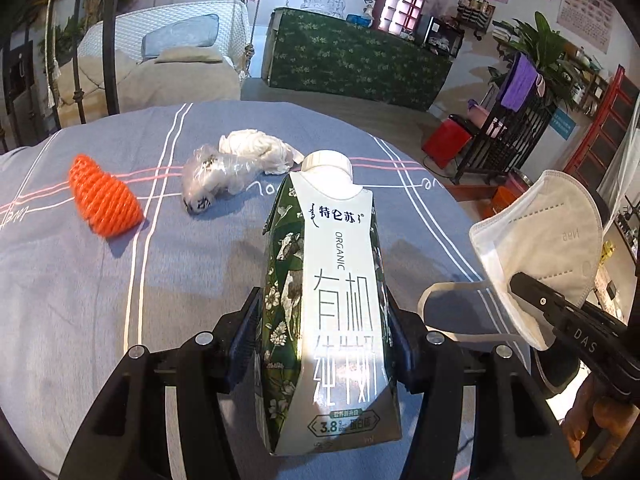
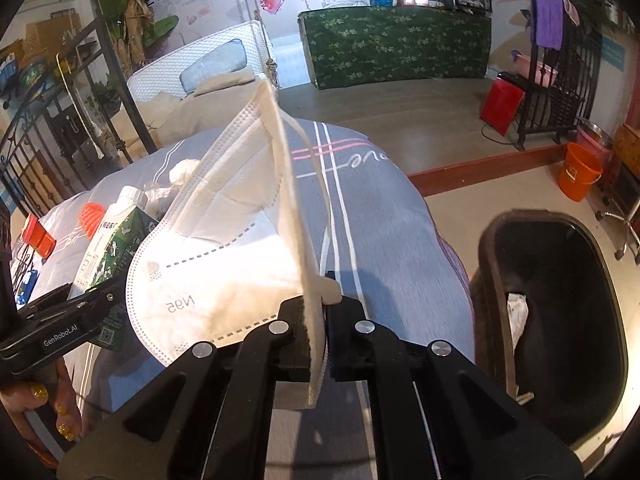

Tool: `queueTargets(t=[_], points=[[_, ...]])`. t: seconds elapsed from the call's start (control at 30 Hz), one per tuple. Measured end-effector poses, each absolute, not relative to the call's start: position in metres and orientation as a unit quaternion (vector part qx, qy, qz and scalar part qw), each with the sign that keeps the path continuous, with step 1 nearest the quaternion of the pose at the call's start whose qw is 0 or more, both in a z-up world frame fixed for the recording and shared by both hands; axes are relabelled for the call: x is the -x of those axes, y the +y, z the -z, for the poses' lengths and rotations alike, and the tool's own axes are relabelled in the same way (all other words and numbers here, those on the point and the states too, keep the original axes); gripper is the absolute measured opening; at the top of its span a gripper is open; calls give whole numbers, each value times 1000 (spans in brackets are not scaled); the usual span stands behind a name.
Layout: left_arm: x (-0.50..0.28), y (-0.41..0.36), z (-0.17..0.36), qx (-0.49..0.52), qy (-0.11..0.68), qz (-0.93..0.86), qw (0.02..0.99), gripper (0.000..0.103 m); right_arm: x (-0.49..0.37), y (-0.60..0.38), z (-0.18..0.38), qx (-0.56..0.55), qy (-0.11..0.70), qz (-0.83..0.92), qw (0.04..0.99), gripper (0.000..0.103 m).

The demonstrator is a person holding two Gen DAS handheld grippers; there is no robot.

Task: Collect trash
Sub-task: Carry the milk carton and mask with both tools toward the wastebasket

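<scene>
A green-and-white milk carton (image 1: pixel 340 280) is lifted above the blue-grey tablecloth (image 1: pixel 80 300), and my left gripper (image 1: pixel 325 316) is shut on its sides. My right gripper (image 2: pixel 318 312) is shut on the edge of a white N95 mask (image 2: pixel 224 248), which hangs over the table's right side. An orange foam net (image 1: pixel 104 196), a crumpled clear plastic bag (image 1: pixel 212 180) and a wad of white tissue (image 1: pixel 260 148) lie on the cloth beyond the carton. A black trash bin (image 2: pixel 492 248) stands open below the table's right edge, with something pale inside.
The table's edge curves away just right of the mask. An orange bucket (image 2: pixel 580 176) and a red box (image 2: pixel 500 104) stand on the floor further off. A small red thing (image 2: pixel 38 236) lies at the table's left. A hand with glittery nails (image 2: pixel 40 404) holds the left gripper.
</scene>
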State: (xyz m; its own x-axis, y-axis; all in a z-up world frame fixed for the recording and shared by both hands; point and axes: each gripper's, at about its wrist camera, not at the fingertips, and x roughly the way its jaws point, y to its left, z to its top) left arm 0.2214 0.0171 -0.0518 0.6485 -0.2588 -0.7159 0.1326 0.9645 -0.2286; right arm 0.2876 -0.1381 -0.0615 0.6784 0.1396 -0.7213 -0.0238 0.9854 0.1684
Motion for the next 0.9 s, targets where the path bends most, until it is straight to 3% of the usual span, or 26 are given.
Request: queueTargets(t=[0.9], points=[[-182,-38,40,62,362,180,913,56,-210,-200,57,-110,359,2,927,5]])
